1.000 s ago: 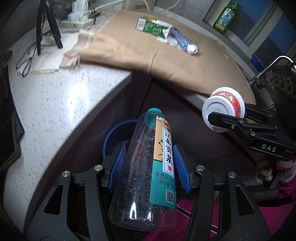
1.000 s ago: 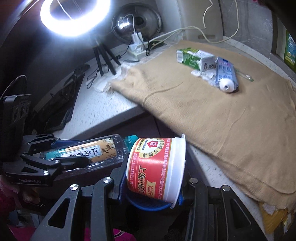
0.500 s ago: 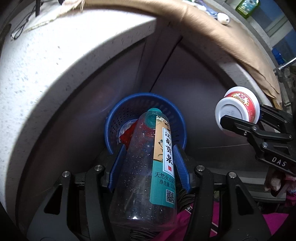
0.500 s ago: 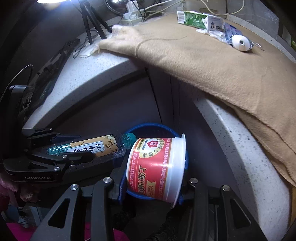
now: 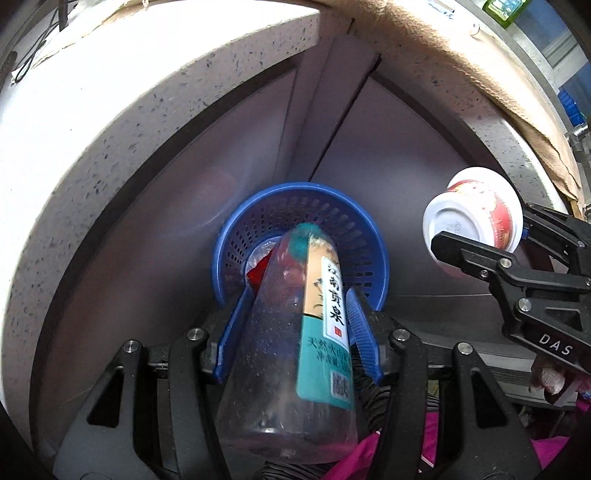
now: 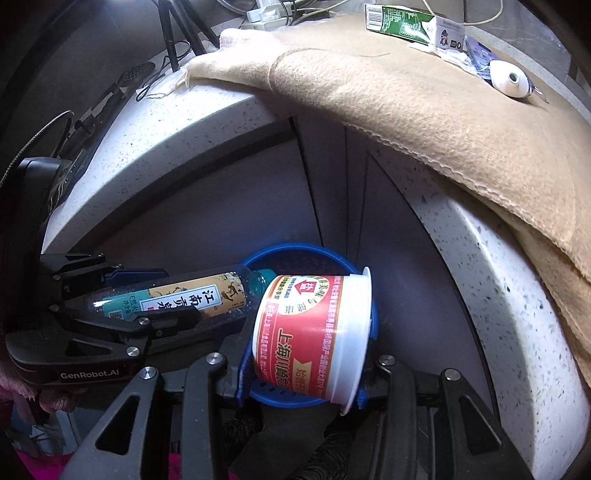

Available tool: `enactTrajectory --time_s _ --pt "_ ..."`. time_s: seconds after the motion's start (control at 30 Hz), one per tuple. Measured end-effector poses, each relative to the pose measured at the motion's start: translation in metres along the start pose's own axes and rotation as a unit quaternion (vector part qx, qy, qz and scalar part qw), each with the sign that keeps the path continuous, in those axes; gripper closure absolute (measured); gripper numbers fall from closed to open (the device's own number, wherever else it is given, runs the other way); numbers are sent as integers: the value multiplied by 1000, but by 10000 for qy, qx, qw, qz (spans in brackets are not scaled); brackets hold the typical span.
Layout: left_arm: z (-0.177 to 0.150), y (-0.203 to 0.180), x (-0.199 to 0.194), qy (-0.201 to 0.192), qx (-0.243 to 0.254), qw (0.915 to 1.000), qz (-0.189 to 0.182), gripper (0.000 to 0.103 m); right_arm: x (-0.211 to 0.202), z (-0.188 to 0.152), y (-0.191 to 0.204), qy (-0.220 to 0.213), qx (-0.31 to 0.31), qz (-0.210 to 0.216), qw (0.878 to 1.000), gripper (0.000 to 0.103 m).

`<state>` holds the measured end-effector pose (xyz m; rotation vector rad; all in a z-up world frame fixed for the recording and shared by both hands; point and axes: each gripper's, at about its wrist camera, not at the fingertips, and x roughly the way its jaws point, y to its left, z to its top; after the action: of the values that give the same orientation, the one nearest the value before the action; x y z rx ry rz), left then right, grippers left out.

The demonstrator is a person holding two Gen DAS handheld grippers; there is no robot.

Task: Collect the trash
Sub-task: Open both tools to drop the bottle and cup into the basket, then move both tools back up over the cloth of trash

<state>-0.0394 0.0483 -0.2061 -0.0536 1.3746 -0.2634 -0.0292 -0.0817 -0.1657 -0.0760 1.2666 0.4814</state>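
My left gripper [image 5: 295, 321] is shut on a clear plastic bottle [image 5: 295, 354] with a teal cap and teal label. The bottle's cap points down over a blue perforated trash basket [image 5: 332, 210] on the floor below the counter. Some red and clear trash lies in the basket. My right gripper [image 6: 301, 339] is shut on a red and white noodle cup [image 6: 306, 332], held on its side above the same basket [image 6: 295, 251]. The cup [image 5: 472, 229] and the right gripper also show in the left wrist view, right of the basket. The bottle [image 6: 184, 299] shows in the right wrist view at left.
A speckled white counter [image 6: 221, 107] curves above the basket, covered by a tan cloth [image 6: 424, 96]. On the cloth lie a green carton [image 6: 406, 22] and a tube with a white cap [image 6: 509, 79]. Dark grey cabinet panels [image 5: 388, 140] stand behind the basket.
Both grippers have moved down from counter height, below the counter edge and closer to the blue basket. Each keeps its hold, and the bottle now tilts cap-down over the basket.
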Motion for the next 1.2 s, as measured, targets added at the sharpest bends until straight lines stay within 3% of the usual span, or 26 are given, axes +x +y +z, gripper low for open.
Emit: enactTrajectory --time_s 0.07,0.2,0.73,1.2 --pt "1 -1 0 16 -11 10000 -11 48 0 0 -1 0 -11 -12 10000 60" --pt "2 0 2 35 -10 10000 67 41 3 2 -3 8 -17 -117 9999 43" --pt "6 2 5 41 -37 9998 176 41 -10 1 -11 -119 78 -119 9998 42" --pt "10 -1 -9 -175 -98 9995 241 41 -38 3 -13 -322 -51 -8 9995 42"
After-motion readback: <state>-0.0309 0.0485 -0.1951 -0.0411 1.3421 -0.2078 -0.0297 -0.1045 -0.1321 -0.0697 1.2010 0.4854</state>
